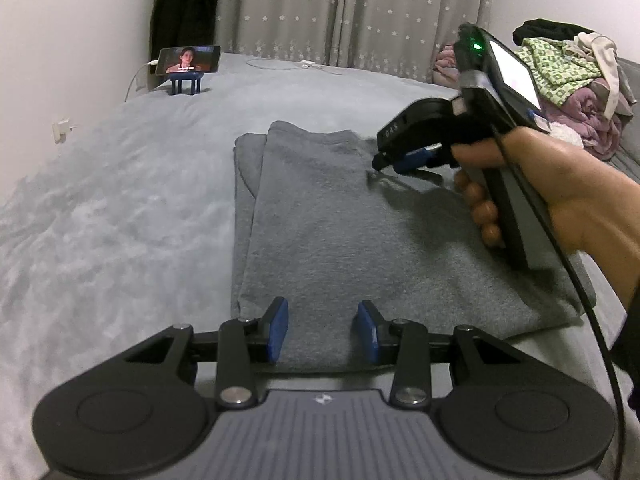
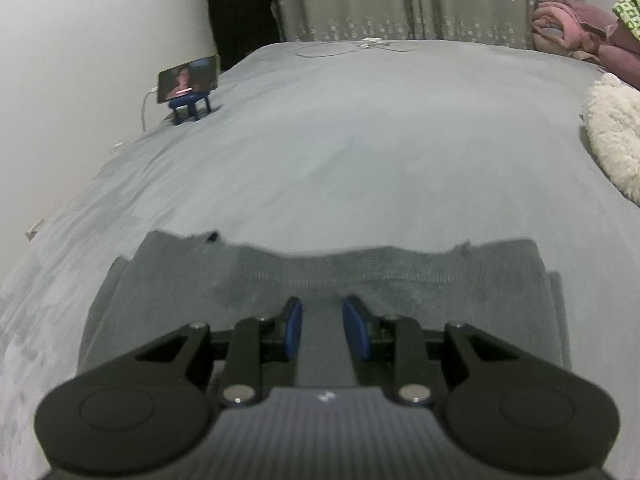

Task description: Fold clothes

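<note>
Nearest the lens, the left tool (image 1: 323, 330) is seen with its blue pads spread and nothing between them, hovering over the near hem of the dark grey knitted garment (image 1: 344, 232). That garment is laid flat on the pale grey bed cover (image 1: 120, 200), already partly folded, with a narrower layer showing along its left side. Its long axis runs away from the left tool toward the star-patterned grey curtain (image 1: 352, 8). The right tool (image 1: 394, 162), held in a person's hand (image 1: 560, 188), is set at the garment's far right portion; in its own view its pads (image 2: 362, 334) are parted, nothing is pinched, and the ribbed far edge lies just ahead. The right tool is judged nearer to that far edge, the left to the near one, so a lengthwise fold seems likeliest. Beyond the garment, toward the wall on its left, a phone on a blue stand (image 1: 188, 65) is propped; a heap of unfolded clothes (image 1: 568, 80) is piled well to the garment's right.
</note>
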